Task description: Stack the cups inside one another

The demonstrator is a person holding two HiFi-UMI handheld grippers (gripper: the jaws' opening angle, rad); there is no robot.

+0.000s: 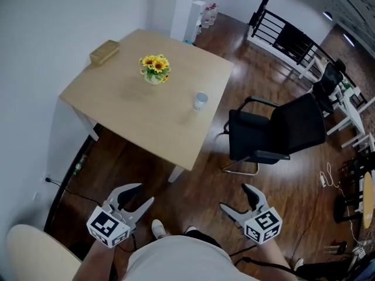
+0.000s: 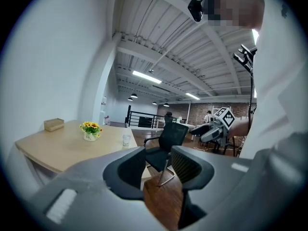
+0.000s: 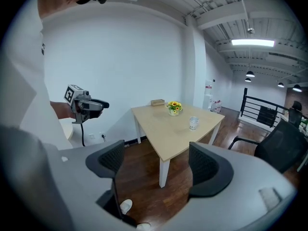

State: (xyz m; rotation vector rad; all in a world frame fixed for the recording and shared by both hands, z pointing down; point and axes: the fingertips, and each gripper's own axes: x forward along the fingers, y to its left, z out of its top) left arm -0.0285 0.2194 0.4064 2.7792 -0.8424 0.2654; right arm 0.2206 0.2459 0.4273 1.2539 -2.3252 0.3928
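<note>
The left gripper point(image 1: 146, 192) and right gripper point(image 1: 233, 196) both gape wide, empty, well short of the far table point(image 1: 135, 119). The only cup point(image 1: 200, 100) I see stands there alone, so stacking looks unstarted.

On the table point(image 1: 146, 116), the flowerpot point(image 1: 155, 70) stands toward its far side, the box point(image 1: 104, 51) at its far left corner, the cup point(image 1: 200, 100) near its right edge. A chair point(image 1: 281, 130) stands right of the table. The left gripper point(image 1: 143, 193) and right gripper point(image 1: 234, 196) hang well short of the table's near edge.
</note>
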